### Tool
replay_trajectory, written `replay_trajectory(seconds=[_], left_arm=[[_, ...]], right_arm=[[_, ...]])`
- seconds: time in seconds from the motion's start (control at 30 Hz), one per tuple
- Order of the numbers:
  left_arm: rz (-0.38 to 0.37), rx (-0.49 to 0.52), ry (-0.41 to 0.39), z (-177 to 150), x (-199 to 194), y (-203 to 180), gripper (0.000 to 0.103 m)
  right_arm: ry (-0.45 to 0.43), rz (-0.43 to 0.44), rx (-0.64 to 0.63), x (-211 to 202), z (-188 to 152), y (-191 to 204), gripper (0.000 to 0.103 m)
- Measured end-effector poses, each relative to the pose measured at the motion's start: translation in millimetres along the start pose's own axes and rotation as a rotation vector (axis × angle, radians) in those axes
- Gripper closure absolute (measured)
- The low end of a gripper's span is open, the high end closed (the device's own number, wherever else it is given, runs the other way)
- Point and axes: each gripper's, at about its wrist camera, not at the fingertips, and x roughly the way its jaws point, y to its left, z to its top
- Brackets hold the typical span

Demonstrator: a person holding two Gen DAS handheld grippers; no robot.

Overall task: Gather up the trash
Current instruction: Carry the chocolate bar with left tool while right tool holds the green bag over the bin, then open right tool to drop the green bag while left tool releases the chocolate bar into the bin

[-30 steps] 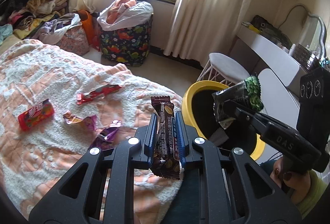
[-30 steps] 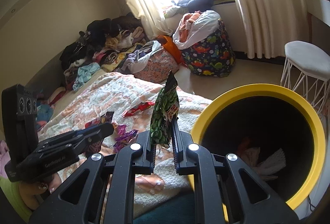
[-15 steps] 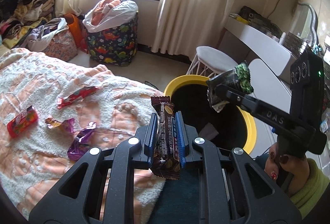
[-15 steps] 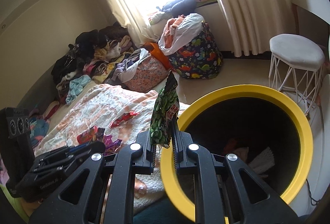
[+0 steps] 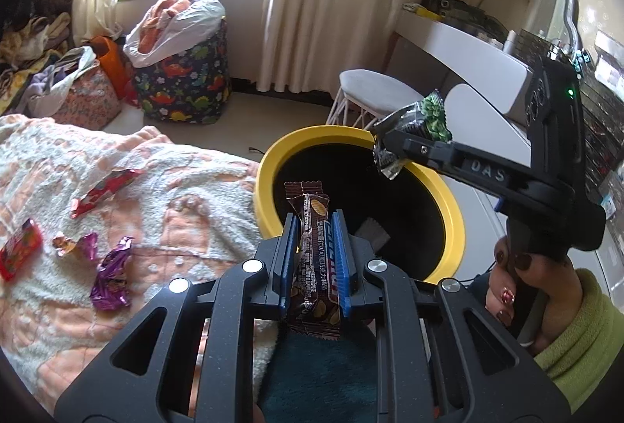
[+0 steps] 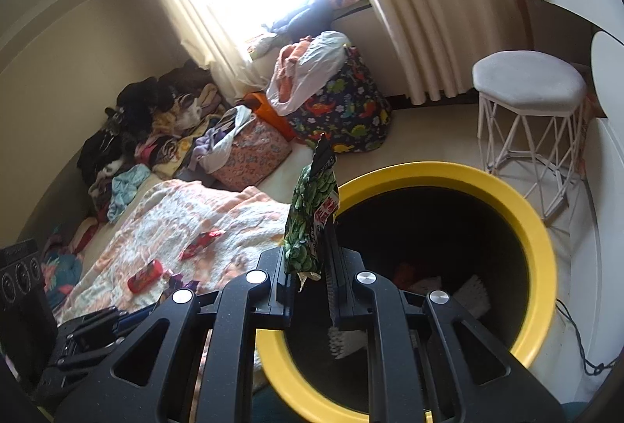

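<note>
Both grippers have swung from the bed toward the yellow bin point(image 6: 542, 239). Right gripper point(image 6: 312, 267) grips a green snack packet point(image 6: 312, 224) over its mouth; left gripper point(image 5: 315, 259) clamps a brown chocolate wrapper point(image 5: 314, 247) at the near rim. Next, release both inside.

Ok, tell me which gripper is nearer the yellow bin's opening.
Right. The right gripper, shut on the green wrapper, hangs over the yellow bin opening. The left gripper, shut on the brown wrapper, sits at its near rim.
</note>
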Motion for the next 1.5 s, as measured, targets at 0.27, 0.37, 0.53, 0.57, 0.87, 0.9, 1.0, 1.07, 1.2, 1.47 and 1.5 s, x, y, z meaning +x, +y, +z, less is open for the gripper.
replay_trajectory(seconds=[0.27, 0.37, 0.53, 0.57, 0.87, 0.9, 1.0, 1.07, 1.2, 1.47, 1.5], left_arm=[[-0.019, 0.027, 0.009, 3.0, 10.1, -12.0, 0.090], [-0.026, 0.036, 0.010, 4.1, 13.7, -17.2, 0.090], [-0.036, 0.050, 0.009, 7.4, 20.8, -23.0, 0.090], [-0.038, 0.052, 0.009, 7.9, 22.0, -22.9, 0.090], [-0.046, 0.075, 0.021, 16.2, 40.3, -31.5, 0.090], [-0.046, 0.076, 0.023, 17.3, 42.9, -31.9, 0.090], [-0.046, 0.078, 0.030, 20.6, 50.9, -31.7, 0.090], [-0.048, 0.078, 0.036, 21.8, 56.4, -31.8, 0.090], [-0.046, 0.079, 0.051, 24.1, 68.7, -32.2, 0.090], [-0.040, 0.081, 0.071, 30.1, 90.4, -30.6, 0.090], [-0.038, 0.079, 0.072, 30.9, 92.5, -30.0, 0.090]], right_arm=[[-0.019, -0.038, 0.024, -5.1, -0.1, -17.7, 0.090], [-0.024, -0.045, 0.034, -7.4, -0.5, -22.8, 0.090], [-0.028, -0.055, 0.051, -8.7, 0.8, -27.9, 0.090], [-0.028, -0.057, 0.055, -9.1, 1.0, -29.6, 0.090], [-0.029, -0.071, 0.076, -11.0, 1.2, -35.7, 0.090], [-0.029, -0.072, 0.079, -11.2, 1.1, -36.9, 0.090], [-0.030, -0.077, 0.085, -11.3, 0.9, -38.0, 0.090], [-0.029, -0.079, 0.092, -11.1, 0.3, -40.9, 0.089], [-0.025, -0.086, 0.106, -9.6, -0.1, -44.5, 0.088], [-0.010, -0.090, 0.138, -3.3, -3.6, -53.3, 0.088], [-0.008, -0.090, 0.140, -2.3, -3.5, -53.5, 0.088]])
